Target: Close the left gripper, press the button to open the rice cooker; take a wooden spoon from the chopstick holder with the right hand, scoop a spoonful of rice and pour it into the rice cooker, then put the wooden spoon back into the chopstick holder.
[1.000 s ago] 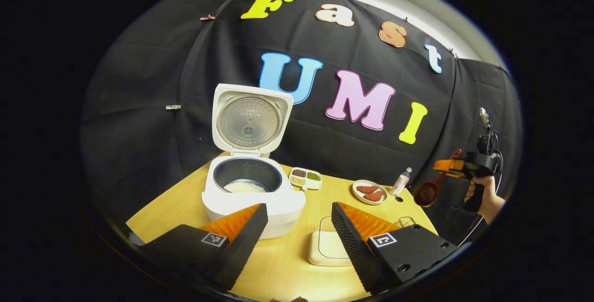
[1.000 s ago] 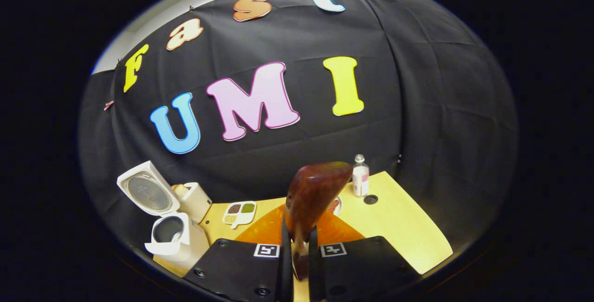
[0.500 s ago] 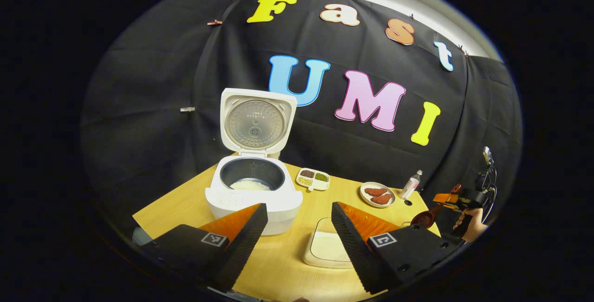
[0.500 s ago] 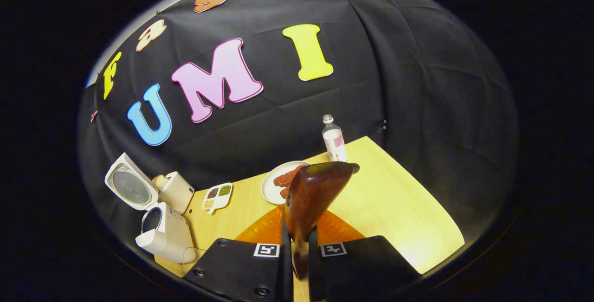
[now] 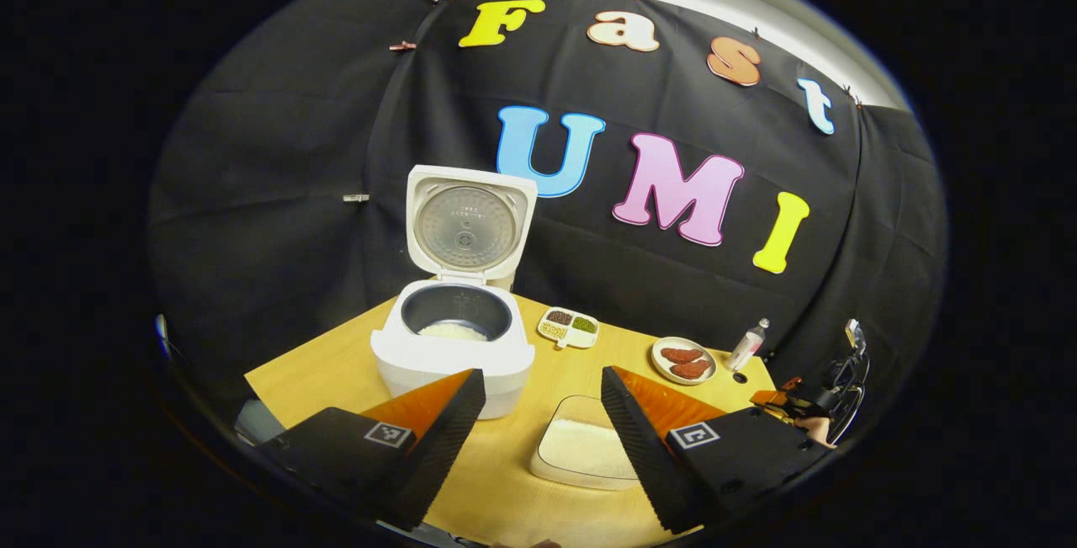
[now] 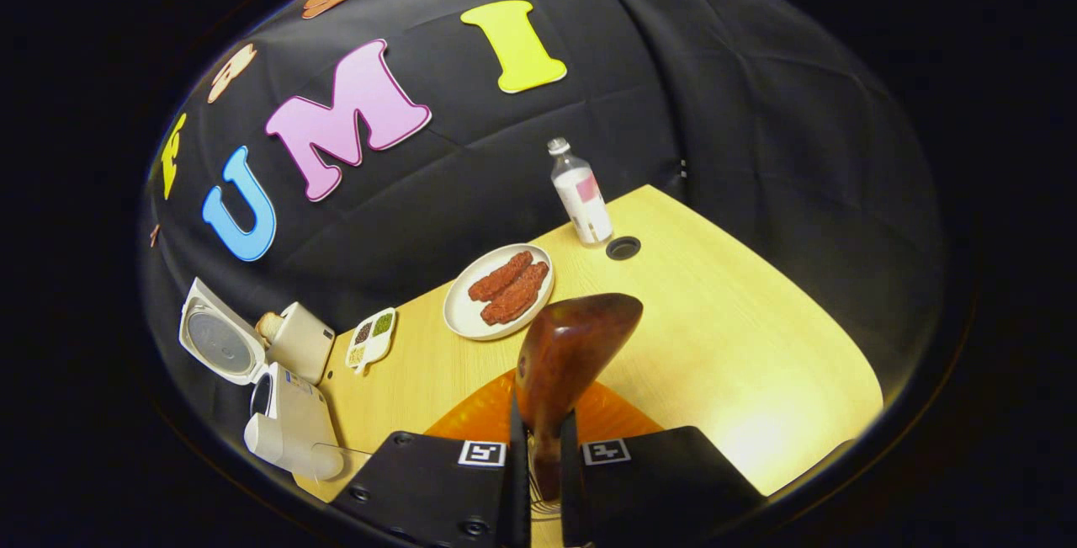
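One step left we reckon: right gripper pinching the wooden spoon, left gripper spread, so next we aim handle-first into the chopstick holder.

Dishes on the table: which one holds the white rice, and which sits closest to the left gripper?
The clear rectangular dish holds the rice and lies closest, between the left gripper's fingers. The divided tray holds coloured beans; the round plate holds red patties.

Left hand-held gripper agape, right hand-held gripper clamped.
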Demonstrator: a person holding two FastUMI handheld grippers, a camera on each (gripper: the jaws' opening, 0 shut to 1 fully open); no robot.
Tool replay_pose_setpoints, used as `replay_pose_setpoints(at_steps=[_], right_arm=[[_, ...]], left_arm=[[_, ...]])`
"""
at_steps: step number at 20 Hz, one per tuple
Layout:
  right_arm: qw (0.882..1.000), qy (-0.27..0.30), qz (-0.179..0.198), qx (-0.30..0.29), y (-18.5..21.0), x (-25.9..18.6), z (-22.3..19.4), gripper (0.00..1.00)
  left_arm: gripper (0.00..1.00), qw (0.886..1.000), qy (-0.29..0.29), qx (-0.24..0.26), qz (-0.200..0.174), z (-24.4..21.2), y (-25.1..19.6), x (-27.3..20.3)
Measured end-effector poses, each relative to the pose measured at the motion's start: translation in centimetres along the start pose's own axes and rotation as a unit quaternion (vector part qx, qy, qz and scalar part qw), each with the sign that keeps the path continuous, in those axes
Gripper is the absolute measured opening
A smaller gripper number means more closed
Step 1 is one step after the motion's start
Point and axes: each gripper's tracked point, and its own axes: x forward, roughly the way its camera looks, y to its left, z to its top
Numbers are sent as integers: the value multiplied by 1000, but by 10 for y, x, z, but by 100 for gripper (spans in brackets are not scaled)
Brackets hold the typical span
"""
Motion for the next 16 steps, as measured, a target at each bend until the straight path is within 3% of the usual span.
replay_pose_setpoints(at_steps=[4, 5, 6, 9, 16], right_arm=[[1000, 0, 16, 12, 4, -4, -1, 24], [1000, -6, 20, 10, 4, -7, 3, 50], [1000, -12, 20, 4, 3, -13, 5, 46], [999, -31, 9, -20, -6, -34, 11, 99], [993, -85, -25, -75, -19, -101, 23, 98]], left_arm=[[96, 1000, 2, -13, 20, -7, 5, -10], [96, 1000, 3, -15, 22, -6, 5, -11], [96, 1000, 0, -15, 23, -2, 8, -10], [96, 999, -18, 4, 34, 19, 23, -3], [96, 995, -84, 52, 24, 113, 54, 31]])
